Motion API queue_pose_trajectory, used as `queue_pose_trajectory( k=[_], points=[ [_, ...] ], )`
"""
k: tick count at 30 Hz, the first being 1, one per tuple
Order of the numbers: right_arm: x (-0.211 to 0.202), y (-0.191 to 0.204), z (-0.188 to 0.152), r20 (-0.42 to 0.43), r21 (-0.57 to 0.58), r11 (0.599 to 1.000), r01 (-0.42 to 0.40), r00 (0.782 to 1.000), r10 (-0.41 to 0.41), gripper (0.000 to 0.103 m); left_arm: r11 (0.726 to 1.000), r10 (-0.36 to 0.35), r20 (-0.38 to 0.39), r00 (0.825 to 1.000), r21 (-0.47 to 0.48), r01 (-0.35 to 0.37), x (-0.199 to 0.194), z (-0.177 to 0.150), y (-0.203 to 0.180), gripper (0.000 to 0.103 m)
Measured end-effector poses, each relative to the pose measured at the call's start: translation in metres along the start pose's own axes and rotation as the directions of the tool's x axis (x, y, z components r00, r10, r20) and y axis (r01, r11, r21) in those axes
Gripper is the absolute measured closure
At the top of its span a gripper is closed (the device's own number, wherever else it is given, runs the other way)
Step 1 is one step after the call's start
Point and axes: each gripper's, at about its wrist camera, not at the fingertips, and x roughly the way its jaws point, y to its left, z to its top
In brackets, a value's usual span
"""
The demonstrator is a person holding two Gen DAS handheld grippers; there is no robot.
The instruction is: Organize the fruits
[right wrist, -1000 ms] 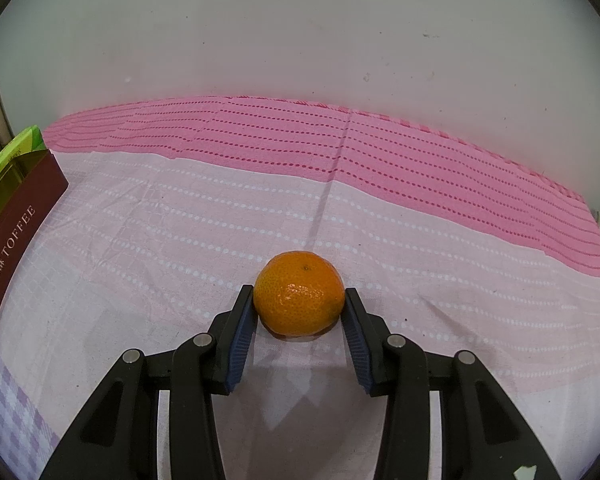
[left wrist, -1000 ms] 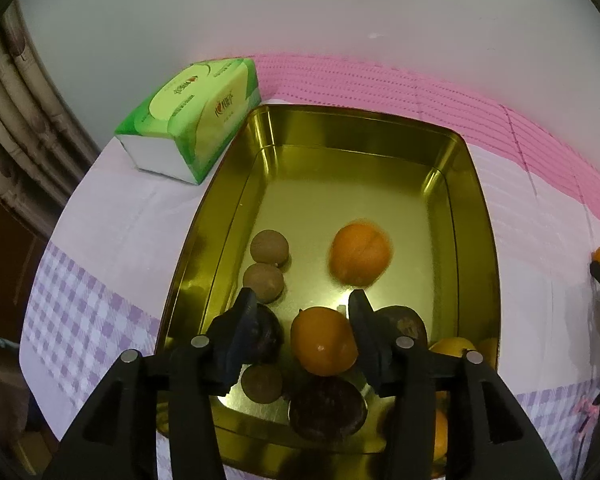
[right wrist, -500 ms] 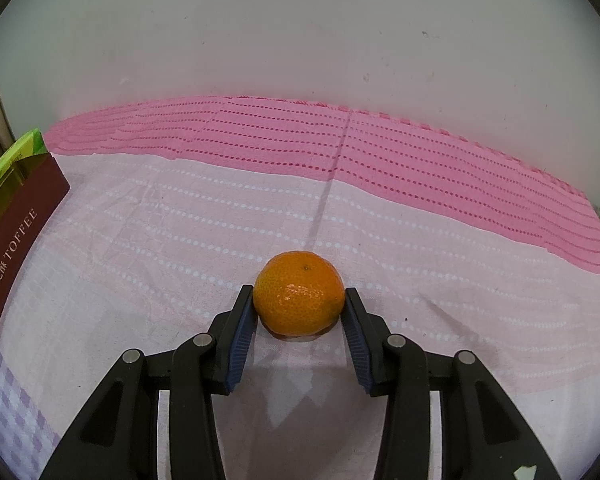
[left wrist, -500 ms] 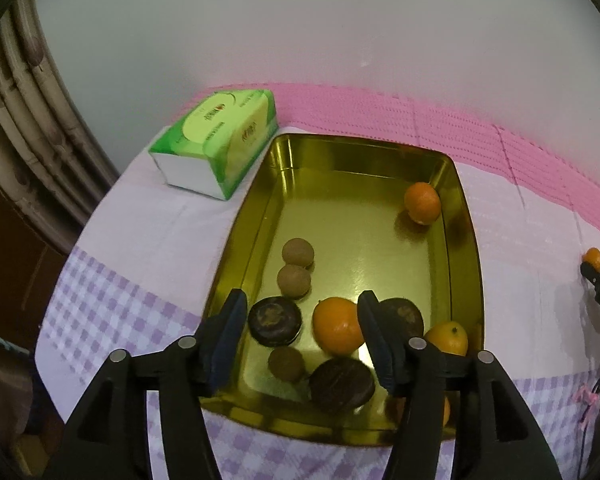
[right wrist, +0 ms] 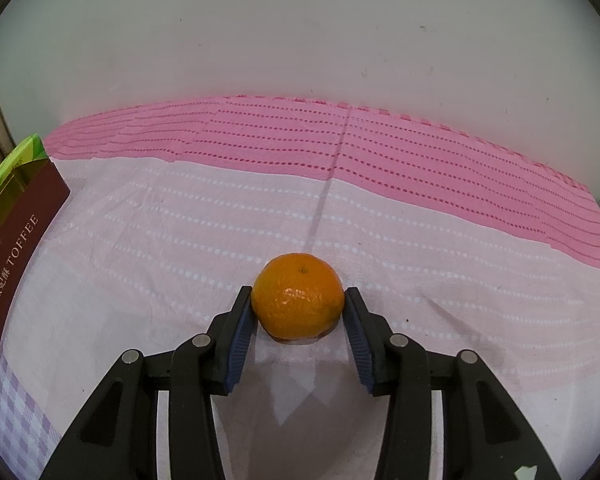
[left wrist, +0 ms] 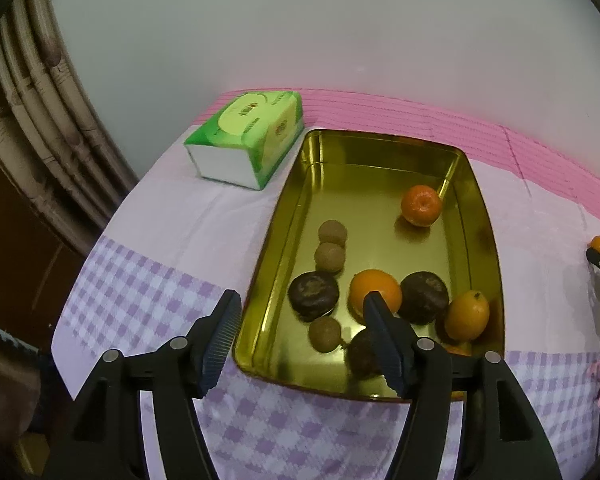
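1. Covering the bench (right wrist: 440, 264) is a cloth banded in bright pink, pale pink and lilac check
2. A gold tin tray (left wrist: 485, 216) sits on it; its outer wall, dark red and lettered TOFFEE, shows at the left edge of the right wrist view
3. A green tissue pack (left wrist: 247, 136) lies just beside the tray's far left corner
4. The left gripper (left wrist: 300, 338) hangs over the tray's near edge; its fingers (left wrist: 219, 338) have just been opening and stand apart with nothing clamped between them
5. The right gripper (right wrist: 298, 334) has its fingers (right wrist: 239, 334) clamped on a mandarin (right wrist: 298, 296) resting on the pale pink cloth, well apart from the tray
6. Inside the tray: a mandarin by the far right wall (left wrist: 421, 205), an orange (left wrist: 375, 294), two dark wrinkled fruits (left wrist: 313, 296) either side of it, a third half hidden behind a finger, a yellow-orange fruit (left wrist: 467, 315) and three small brown longans (left wrist: 332, 234)
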Motion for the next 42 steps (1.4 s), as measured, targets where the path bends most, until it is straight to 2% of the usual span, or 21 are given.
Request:
queue_pose_trajectory(
  k=[11,14,16,33,42],
  points=[
    [0.002,0.005,0.002,-0.004,0.009,1.000,0.023,1.000,-0.023,0.063,0.999,0.022,-0.013,1.000,-0.039,-0.022,-0.003,-0.015,0.015,0.037],
    [0.002,0.007,0.001,0.000,0.014,0.999,0.031,1.000,-0.031,0.063,0.997,0.071,0.010,0.997,-0.042,-0.071,-0.009,-0.017,0.018,0.033],
    [0.002,0.008,0.001,0.001,0.020,0.999,0.032,0.999,-0.032,0.063,0.997,0.066,0.006,0.998,-0.049,-0.066,-0.010,-0.018,0.021,0.030],
    [0.008,0.021,0.008,-0.015,0.022,0.997,0.072,0.997,-0.072,0.064,0.994,0.050,-0.023,0.998,-0.095,-0.052,-0.007,-0.021,0.028,0.028],
    [-0.002,0.021,0.010,-0.003,0.016,0.998,0.063,0.998,-0.063,0.064,0.994,0.047,-0.033,0.998,-0.099,-0.050,-0.004,-0.024,0.030,0.025]
  ],
)
